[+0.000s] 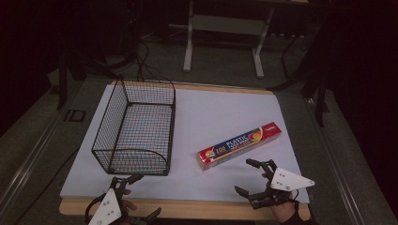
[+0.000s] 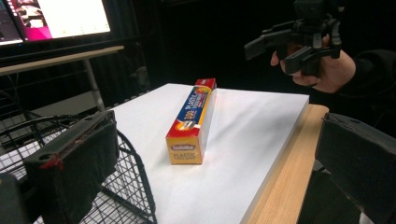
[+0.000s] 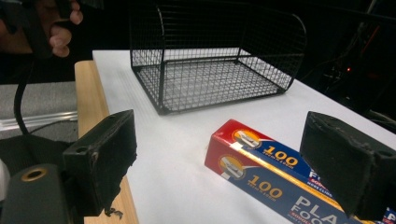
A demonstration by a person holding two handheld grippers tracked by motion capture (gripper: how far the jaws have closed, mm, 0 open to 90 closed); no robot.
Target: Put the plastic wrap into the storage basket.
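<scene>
We see a long box of plastic wrap (image 1: pixel 240 146) lying flat on the white board (image 1: pixel 220 117), right of the middle and slanted, its near end pointing toward the person's edge. To its left, well apart, stands a black wire basket (image 1: pixel 133 129), empty, with its open top up. We judge the box is laid out free on all sides so a gripper can close across its narrow width, and the basket waits beside it as the likely place to put it.

The right tongs (image 1: pixel 256 180) hover at the near right edge of the board, just short of the box's near end. Their jaws stand wide apart and hold nothing; in the right gripper view the box (image 3: pixel 280 182) lies ahead between the two black pads, which do not touch it.

The left tongs (image 1: pixel 123 187) sit at the near edge just in front of the basket's near wall. Their jaws are also spread wide and empty; in the left gripper view the left pad (image 2: pixel 74 163) hangs close over the basket's rim (image 2: pixel 135 186), though we cannot tell whether it touches.
</scene>
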